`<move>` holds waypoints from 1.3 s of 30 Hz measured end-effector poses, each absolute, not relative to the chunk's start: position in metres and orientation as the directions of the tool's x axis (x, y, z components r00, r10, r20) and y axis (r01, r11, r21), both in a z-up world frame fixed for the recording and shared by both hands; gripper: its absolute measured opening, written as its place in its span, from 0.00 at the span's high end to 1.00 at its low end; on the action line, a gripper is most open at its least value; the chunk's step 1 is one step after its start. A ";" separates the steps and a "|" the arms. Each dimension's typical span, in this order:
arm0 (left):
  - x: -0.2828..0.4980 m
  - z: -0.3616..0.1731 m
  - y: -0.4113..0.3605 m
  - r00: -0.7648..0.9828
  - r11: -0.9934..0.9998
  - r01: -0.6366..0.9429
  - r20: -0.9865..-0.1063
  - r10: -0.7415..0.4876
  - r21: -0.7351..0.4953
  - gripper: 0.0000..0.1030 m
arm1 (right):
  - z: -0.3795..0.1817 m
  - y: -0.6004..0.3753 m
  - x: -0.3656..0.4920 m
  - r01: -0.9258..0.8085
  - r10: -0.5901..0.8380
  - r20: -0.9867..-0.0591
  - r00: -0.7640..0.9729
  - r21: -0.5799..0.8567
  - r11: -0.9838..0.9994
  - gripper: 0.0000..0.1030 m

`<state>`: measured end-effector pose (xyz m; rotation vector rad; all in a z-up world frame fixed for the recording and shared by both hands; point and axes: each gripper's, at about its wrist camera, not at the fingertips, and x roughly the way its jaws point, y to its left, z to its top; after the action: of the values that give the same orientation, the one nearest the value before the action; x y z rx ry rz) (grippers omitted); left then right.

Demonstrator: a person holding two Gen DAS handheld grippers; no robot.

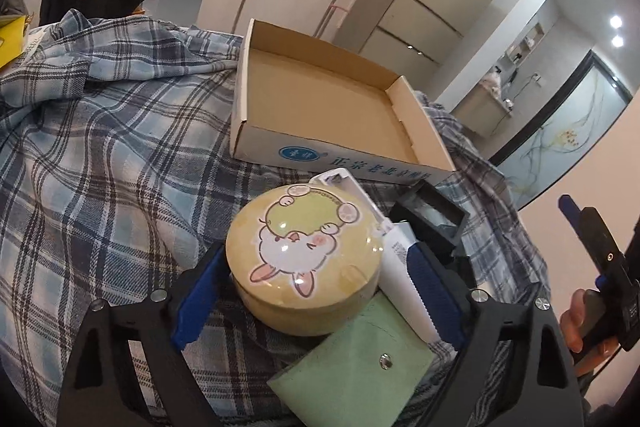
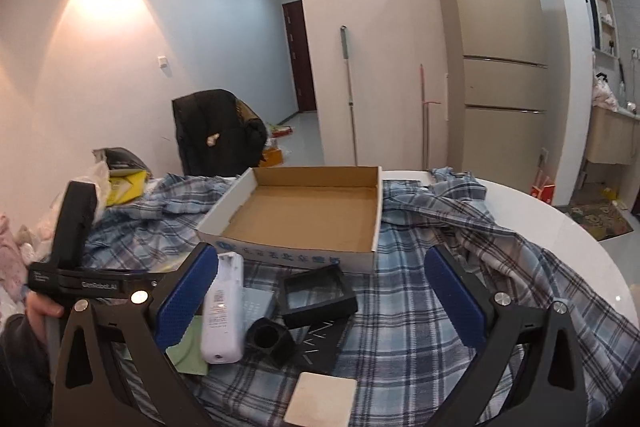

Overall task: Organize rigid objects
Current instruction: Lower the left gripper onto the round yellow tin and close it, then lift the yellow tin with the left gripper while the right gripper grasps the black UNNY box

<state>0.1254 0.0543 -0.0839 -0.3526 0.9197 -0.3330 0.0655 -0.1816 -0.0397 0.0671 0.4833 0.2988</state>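
While the left gripper (image 1: 316, 291) is spread wide around the round yellow tin (image 1: 305, 259), one blue pad lying close at each side with contact not discernible, the tin is seen resting on the plaid cloth (image 1: 100, 163) just in front of the open cardboard box (image 1: 320, 99). A white remote (image 2: 222, 307) is laid against the tin's right side, with a green pouch (image 1: 356, 359) below it. The right gripper (image 2: 320, 303) is held released with nothing between its fingers, above a black frame (image 2: 318, 293), a small black cube (image 2: 270, 341) and a pale square tile (image 2: 320, 397).
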 end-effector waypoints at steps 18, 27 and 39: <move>0.051 -0.017 0.038 0.905 0.980 0.154 -0.380 -0.191 -0.125 0.25 | -0.058 -0.191 0.089 -0.127 0.165 -0.566 0.808 0.106 0.986 0.04; 0.055 -0.020 0.042 0.910 0.987 0.096 -0.390 -0.139 -0.128 0.25 | -0.094 -0.180 0.112 -0.146 0.175 -0.741 0.649 0.105 0.984 0.25; 0.059 -0.028 0.048 0.908 0.992 0.030 -0.411 -0.078 -0.122 0.25 | -0.118 -0.168 0.134 -0.135 0.207 -0.867 0.452 0.163 0.977 0.54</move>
<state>0.0588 0.0481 -0.0277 -0.1142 0.4282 -0.0560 0.1337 -0.1679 -0.1185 0.0739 1.0811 0.2115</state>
